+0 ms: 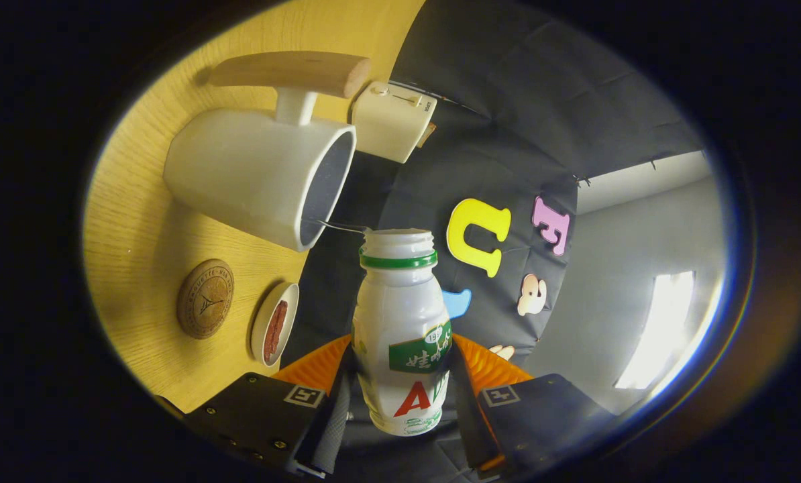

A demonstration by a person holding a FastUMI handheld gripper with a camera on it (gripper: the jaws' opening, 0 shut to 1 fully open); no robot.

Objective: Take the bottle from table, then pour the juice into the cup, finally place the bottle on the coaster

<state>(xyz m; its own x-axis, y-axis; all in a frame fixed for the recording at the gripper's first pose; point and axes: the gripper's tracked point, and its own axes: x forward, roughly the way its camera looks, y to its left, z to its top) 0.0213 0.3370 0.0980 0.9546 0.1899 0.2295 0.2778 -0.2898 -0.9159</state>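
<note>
Bottle (404, 335) (white plastic, green neck ring, uncapped) clamped between both fingers of the gripper (400, 409); mouth apparently just beside the white cup's (259, 174) rim; round wooden coaster (204, 298) well apart.

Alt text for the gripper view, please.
The gripper is shut on an uncapped white bottle, tipped with its mouth just short of the white cup with a wooden handle. On the wooden table nearby lie a round coaster and a small dish.
</note>
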